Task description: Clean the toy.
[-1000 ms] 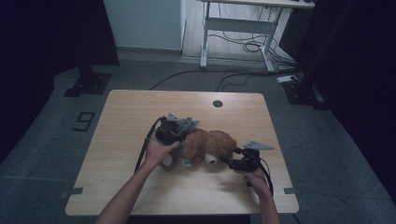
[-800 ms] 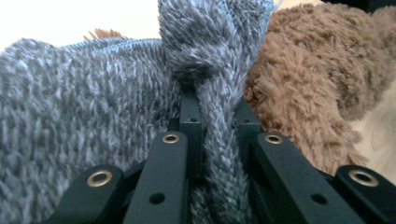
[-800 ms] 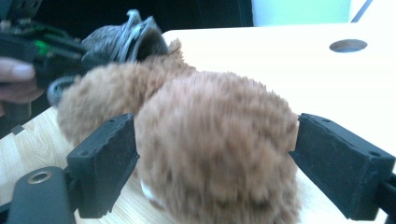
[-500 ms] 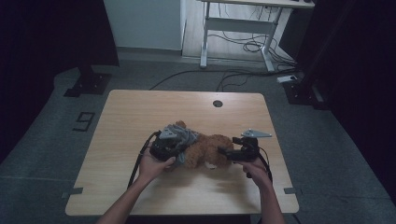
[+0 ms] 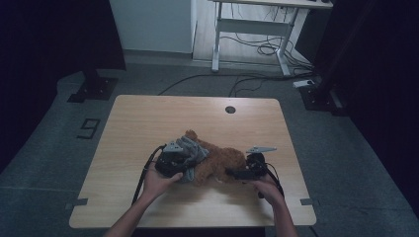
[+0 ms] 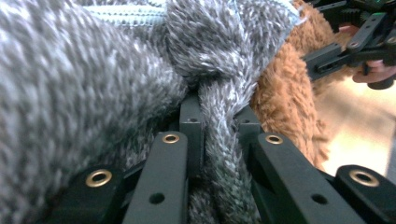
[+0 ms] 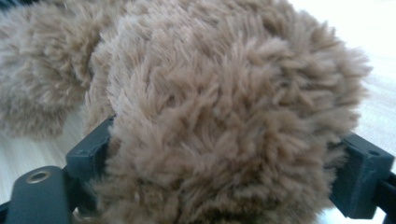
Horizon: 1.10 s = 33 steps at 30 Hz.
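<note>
Item: plush-dressing set on a wooden table (image 5: 148, 123), listed left to right.

1. Left gripper (image 5: 170, 165), at about 7 o'clock of the table's middle. Its jaws are pinched nearly together on a fold of the grey knitted garment (image 6: 219, 135); the left gripper view shows the knit squeezed between the two black jaws.

2. Grey knitted garment (image 5: 190, 150), fuzzy, bunched over the left end of the toy, at 9 o'clock of the toy's body. It is not yet drawn along the body.

3. Brown plush toy (image 5: 222, 165), lying on its side just below the table's middle, toward 6 o'clock, between the two grippers.

4. Right gripper (image 5: 247, 173), at 3 o'clock of the toy. Its jaws stand wide around a rounded furry part of the brown plush toy (image 7: 224, 116) and have just been closing a little, with the plush between them; whether the pads truly press on the fur cannot be told.

Handling note (judgement): the step appears to be pulling the knit over the toy. It goes best with the right gripper anchoring the plush firmly while the left draws the knit toward 3 o'clock in short pulls, re-gripping nearer the hem if the fold slips.
</note>
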Motion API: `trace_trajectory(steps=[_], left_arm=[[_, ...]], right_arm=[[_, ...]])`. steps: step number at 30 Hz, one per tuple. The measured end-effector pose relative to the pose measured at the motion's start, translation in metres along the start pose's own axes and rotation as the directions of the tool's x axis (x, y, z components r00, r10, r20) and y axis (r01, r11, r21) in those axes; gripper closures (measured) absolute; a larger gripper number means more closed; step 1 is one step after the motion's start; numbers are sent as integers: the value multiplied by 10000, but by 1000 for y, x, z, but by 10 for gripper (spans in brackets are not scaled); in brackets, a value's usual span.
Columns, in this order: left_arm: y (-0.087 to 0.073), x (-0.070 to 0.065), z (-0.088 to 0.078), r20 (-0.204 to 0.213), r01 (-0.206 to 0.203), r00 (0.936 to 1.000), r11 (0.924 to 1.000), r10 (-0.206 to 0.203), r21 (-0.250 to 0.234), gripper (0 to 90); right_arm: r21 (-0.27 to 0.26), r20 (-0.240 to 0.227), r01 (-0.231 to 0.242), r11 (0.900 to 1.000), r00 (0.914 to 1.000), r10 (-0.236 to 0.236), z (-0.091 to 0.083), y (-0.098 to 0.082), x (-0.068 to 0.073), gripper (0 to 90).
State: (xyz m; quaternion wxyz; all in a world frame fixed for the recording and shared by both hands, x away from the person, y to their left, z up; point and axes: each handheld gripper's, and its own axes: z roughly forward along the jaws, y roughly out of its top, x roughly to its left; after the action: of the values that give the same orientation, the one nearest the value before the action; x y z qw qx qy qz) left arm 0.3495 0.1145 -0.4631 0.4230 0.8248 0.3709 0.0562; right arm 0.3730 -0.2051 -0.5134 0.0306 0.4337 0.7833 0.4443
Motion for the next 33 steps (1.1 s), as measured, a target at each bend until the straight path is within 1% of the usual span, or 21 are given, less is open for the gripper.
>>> trace_trajectory(steps=[1, 3, 4, 5, 7, 8, 10, 12, 14, 16, 17, 18, 19, 22, 25, 26, 27, 30, 31, 33], left_arm=[[-1, 0, -2, 95, -7, 10000, 10000, 6, 59, 788], [-4, -3, -5, 174, -44, 9998, 9999, 41, 161, 788], [-7, -4, -5, 199, -77, 9998, 9998, 74, 181, 787], [-8, -6, -5, 215, -102, 9997, 9998, 98, 193, 787], [-13, -7, -3, 295, -79, 9995, 9996, 72, 259, 787], [-15, -7, -1, 397, -15, 9992, 9994, 1, 345, 788], [-17, -4, 6, 768, 265, 9966, 9982, -306, 542, 789], [-17, 0, 10, 928, 452, 9944, 9974, -503, 567, 789], [-14, 7, 14, 1037, 755, 9914, 9959, -802, 490, 790], [-11, 11, 17, 971, 827, 9915, 9956, -866, 435, 791], [-6, 16, 22, 867, 832, 9924, 9954, -870, 468, 793], [-6, 16, 22, 867, 832, 9924, 9954, -870, 468, 793], [-2, 18, 23, 754, 798, 9937, 9955, -835, 504, 793], [9, 27, 29, 283, 698, 9970, 9961, -714, 541, 793], [17, 39, 40, -94, 846, 9964, 9960, -844, 279, 794], [19, 42, 43, -144, 933, 9956, 9955, -931, 166, 795], [22, 46, 47, -149, 1010, 9948, 9948, -1009, 91, 796], [27, 50, 51, -193, 1127, 9934, 9936, -1126, 40, 795], [28, 49, 51, -193, 1113, 9936, 9938, -1112, 48, 795], [28, 46, 46, -127, 1068, 9942, 9943, -1068, 31, 793]], right_arm=[[37, 130, 195, 9998, 9997, -196, -1, -5, 6, 157], [-6, 148, 218, 9998, 9997, -218, -1, -8, 8, 163], [-83, 164, 267, 9996, 9995, -266, -1, -12, 9, 169], [-294, 213, 283, 9992, 9994, -276, -1, -17, 11, 188], [-379, 213, 287, 9989, 9994, -279, -1, -19, 11, 197], [-481, 258, 317, 9983, 9992, -305, -1, -21, 11, 208], [-664, 375, 463, 9967, 9983, -438, 0, -22, 11, 251], [-808, 491, 596, 9949, 9972, -558, 1, -21, 11, 292], [-1001, 611, 697, 9925, 9961, -638, 2, -20, 11, 333], [-1249, 762, 826, 9887, 9944, -734, 5, -18, 10, 372], [-1522, 915, 1027, 9830, 9918, -895, 9, -15, 9, 394], [-1522, 915, 1027, 9830, 9918, -895, 9, -15, 9, 394], [-1619, 996, 1095, 9807, 9906, -942, 11, -12, 7, 403], [-1710, 1308, 1291, 9768, 9856, -1074, 20, 1, 2, 431], [-1726, 1749, 1538, 9729, 9768, -1233, 31, 15, -1, 449], [-1777, 1926, 1595, 9711, 9733, -1247, 35, 20, -4, 450], [-1824, 2018, 1602, 9701, 9717, -1225, 38, 23, -7, 451], [-2034, 2086, 1483, 9678, 9723, -1052, 42, 29, -17, 449], [-2094, 2018, 1454, 9670, 9740, -1028, 42, 30, -21, 448], [-2141, 1887, 1458, 9659, 9764, -1055, 41, 29, -23, 447]])
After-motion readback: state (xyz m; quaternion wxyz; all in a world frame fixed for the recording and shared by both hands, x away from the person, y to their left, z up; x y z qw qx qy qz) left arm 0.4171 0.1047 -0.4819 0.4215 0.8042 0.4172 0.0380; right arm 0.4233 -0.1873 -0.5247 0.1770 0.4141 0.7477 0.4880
